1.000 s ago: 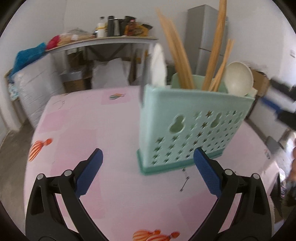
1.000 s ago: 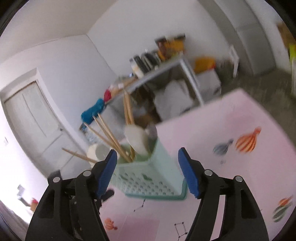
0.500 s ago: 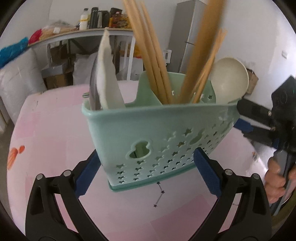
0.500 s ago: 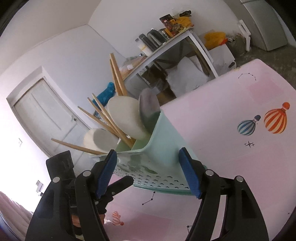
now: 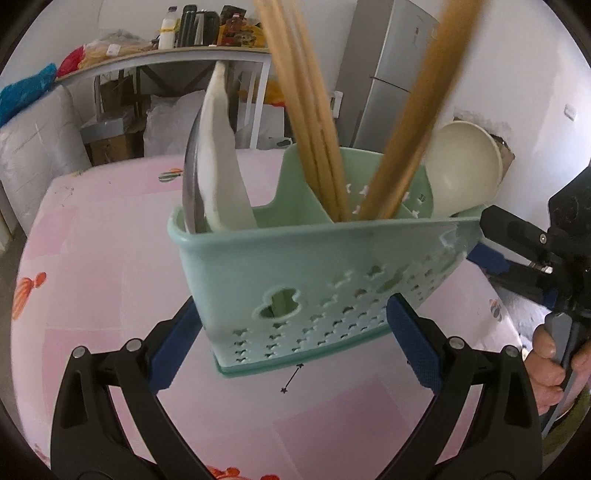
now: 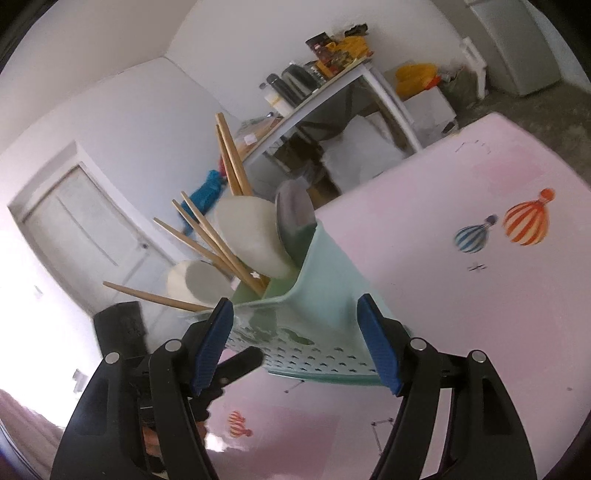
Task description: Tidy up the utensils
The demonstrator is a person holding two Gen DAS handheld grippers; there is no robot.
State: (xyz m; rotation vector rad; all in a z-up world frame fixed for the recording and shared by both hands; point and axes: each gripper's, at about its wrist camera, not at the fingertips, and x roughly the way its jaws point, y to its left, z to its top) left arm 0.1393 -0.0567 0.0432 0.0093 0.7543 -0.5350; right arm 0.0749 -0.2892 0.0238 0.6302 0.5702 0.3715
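Observation:
A mint green utensil caddy (image 5: 314, 269) stands on the pink table (image 5: 92, 258). It holds wooden chopsticks (image 5: 310, 110), a white spoon (image 5: 461, 170), another white spoon (image 5: 221, 177) and a metal one (image 5: 190, 184). My left gripper (image 5: 291, 343) is open, its blue pads on either side of the caddy's near end. My right gripper (image 6: 295, 347) is open around the caddy's other end (image 6: 325, 295); it also shows in the left wrist view (image 5: 517, 243). The caddy leans slightly.
The pink table (image 6: 443, 295) has balloon prints (image 6: 524, 221). Beyond it stand a white shelf table with bottles (image 5: 192, 22), bags and boxes beneath, a grey fridge (image 5: 399, 74) and a white door (image 6: 85, 236).
Both grippers have moved in toward the caddy; it now sits between each pair of pads and fills more of both views. The caddy has turned and tilted a little.

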